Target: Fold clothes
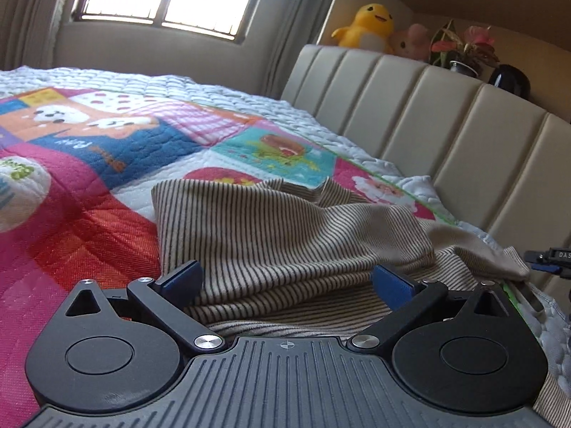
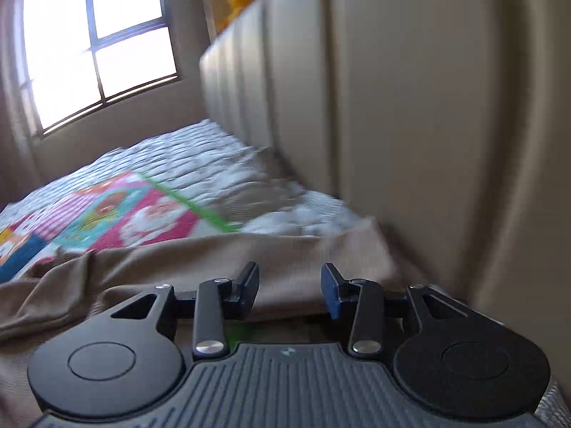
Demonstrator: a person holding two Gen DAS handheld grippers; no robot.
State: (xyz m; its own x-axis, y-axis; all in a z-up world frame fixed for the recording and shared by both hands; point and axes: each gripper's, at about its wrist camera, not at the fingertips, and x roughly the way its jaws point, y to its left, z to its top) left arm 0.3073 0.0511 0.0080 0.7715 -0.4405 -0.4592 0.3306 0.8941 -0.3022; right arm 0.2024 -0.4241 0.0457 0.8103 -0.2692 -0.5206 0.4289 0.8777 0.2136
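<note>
In the left wrist view, the striped garment is lying bunched on the colourful quilt near the padded headboard, and its near edge is disappearing under the tool body, so how far it reaches is not showing. The left gripper is sitting low and level over the cloth, its blue pads spread wide with folds of fabric lying between them but not pinched. At the right edge, only a sliver of the right gripper is peeking in. A yellow plush toy and a potted plant are perching above the headboard. In the right wrist view, everything is smearing with motion blur, and the garment is reading as plain beige, stripes lost. The right gripper is tilting toward the headboard, its jaws standing partly apart, gripping nothing, the cloth's edge lying just beyond them.
</note>
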